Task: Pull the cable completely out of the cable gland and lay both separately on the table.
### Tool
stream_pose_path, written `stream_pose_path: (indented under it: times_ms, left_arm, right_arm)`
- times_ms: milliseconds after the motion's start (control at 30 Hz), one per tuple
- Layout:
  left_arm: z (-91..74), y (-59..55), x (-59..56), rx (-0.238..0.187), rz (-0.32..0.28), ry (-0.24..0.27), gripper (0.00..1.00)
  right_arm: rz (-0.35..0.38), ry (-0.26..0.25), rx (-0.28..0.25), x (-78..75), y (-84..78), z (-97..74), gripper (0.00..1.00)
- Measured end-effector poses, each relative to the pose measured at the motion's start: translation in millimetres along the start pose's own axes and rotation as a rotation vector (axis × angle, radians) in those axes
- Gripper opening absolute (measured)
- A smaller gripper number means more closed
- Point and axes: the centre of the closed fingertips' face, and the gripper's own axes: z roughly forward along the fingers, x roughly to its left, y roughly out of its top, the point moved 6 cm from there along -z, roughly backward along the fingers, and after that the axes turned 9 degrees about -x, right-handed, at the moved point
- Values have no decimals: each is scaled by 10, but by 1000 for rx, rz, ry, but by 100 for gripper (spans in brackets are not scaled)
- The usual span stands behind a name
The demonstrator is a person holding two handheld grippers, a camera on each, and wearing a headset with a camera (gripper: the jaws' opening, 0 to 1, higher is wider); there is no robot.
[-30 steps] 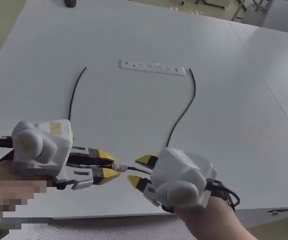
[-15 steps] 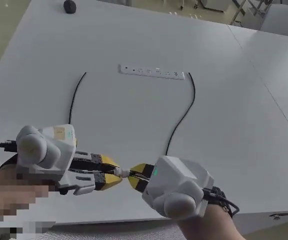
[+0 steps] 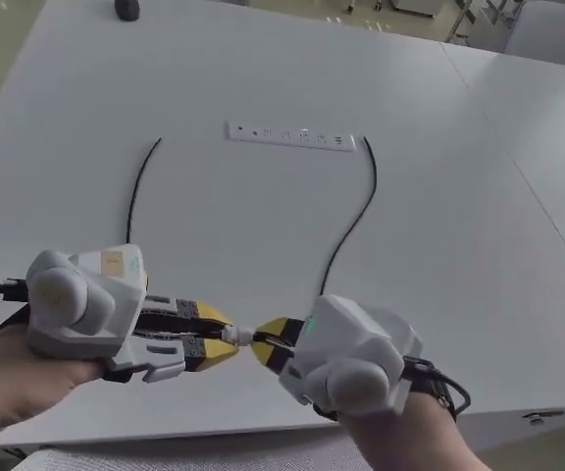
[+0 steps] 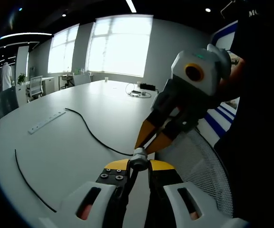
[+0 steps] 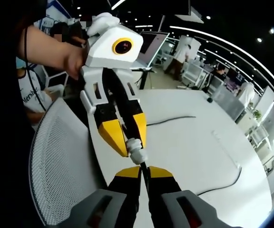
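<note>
While the left gripper [image 3: 226,337] comes in from the left of the head view, its yellow-tipped jaws are pressed together on the small white cable gland [image 3: 240,337], which hangs above the near edge of the white table [image 3: 439,245]. Facing it tip to tip, the right gripper [image 3: 266,343] has its jaws pinched on the black cable [image 5: 145,170] right where it leaves the gland. In the right gripper view the cable shows as a short dark stretch between the gland and that gripper's own yellow tips. The two grippers' tips stand just beside each other, with the gland between them, and the cable is still seated in the gland.

On the table beyond the right gripper, the cable appears to run on in a long curve toward the right end of a white power strip [image 3: 290,135], which lies flat across the table's middle. A second black cable [image 3: 141,186] lies well apart to the left, not touching the strip. A small dark object [image 3: 126,10] sits at the far edge; I cannot tell what it is. In both gripper views a white mesh chair [image 5: 61,161] stands beside the table under the grippers.
</note>
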Motion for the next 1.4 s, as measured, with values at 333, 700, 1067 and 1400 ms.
stream_pose_path:
  times_ms: [333,700,1067,1400]
  left_arm:
    - [6,-35,25,10,12,6,15]
    - [-35,-39,43,-13,-11,14,15]
    - [-64,-24,46,1,5,14,15]
    - [-30,-25,53,8,1,11,15]
  right_arm:
    - [97,-17,13,-48,-76,16,0]
    - [191,-43,48,-150,-203,-10,0]
    - [335,-76,64,-223,-324,18,0]
    - [399,-81,74,-209,-370,28,0]
